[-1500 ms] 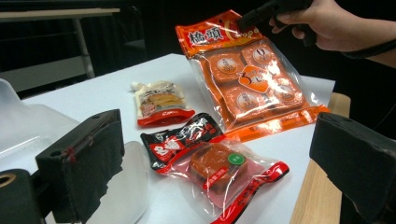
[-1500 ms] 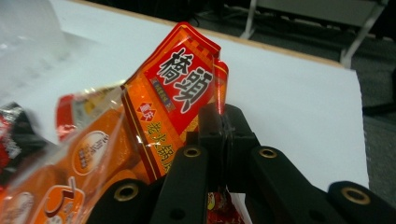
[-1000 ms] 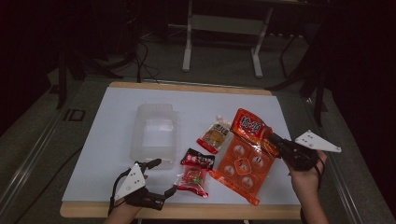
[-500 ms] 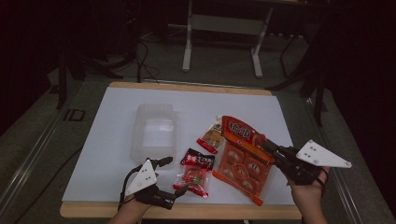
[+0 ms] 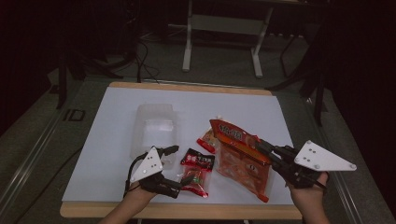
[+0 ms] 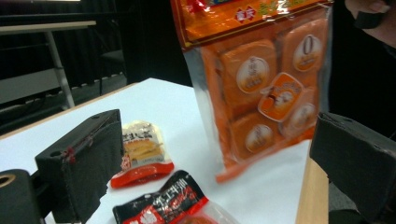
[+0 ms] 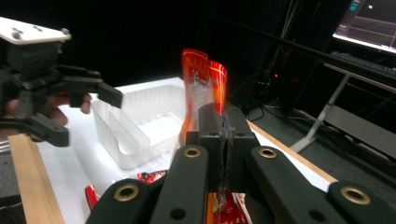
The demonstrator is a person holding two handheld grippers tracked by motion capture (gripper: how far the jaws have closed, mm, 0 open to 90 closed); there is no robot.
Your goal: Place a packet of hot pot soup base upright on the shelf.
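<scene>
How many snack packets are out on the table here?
3. The big orange packet is lifted in the right gripper; the small yellow packet lies behind it; the red-and-black packet lies near the front edge by the left gripper. Others could hide behind the orange one.

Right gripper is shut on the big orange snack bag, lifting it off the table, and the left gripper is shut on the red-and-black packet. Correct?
Not quite. The left gripper is open, its jaws apart and holding nothing, as the left gripper view shows. The rest stands: the right gripper is shut on the orange snack bag.

High view looks down on the whole desk [image 5: 116, 140]; both claw cams sit low and close, sharing the orange snack bag [image 6: 261, 93].
</scene>
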